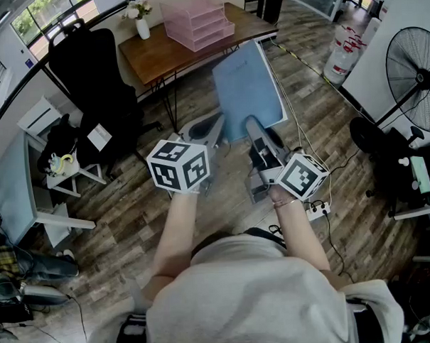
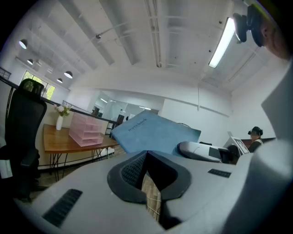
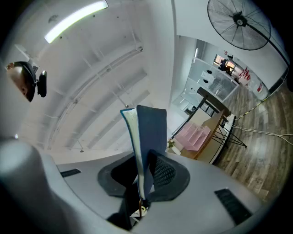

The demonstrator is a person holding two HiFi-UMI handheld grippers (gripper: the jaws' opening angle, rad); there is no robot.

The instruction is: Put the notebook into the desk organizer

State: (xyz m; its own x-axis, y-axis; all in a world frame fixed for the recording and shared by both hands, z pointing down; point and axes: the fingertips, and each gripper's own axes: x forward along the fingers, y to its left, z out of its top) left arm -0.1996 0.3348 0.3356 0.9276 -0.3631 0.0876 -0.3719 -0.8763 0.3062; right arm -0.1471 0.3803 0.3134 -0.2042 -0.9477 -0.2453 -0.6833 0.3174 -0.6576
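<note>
One notebook [image 1: 248, 91] gripped in right tongs [image 3: 144, 157]
Left tongs [image 2: 146, 154] closed, empty; one desk organizer [image 1: 196, 22] on worktop [image 1: 156, 54]; gripped edge hidden.

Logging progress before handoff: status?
Right gripper shut on notebook, left gripper shut, empty. Notebook held in air, short of pink organizer on desk. Nothing between them.

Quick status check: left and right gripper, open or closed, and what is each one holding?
Left gripper: closed, nothing between its jaws.
Right gripper: closed on the blue notebook.
</note>
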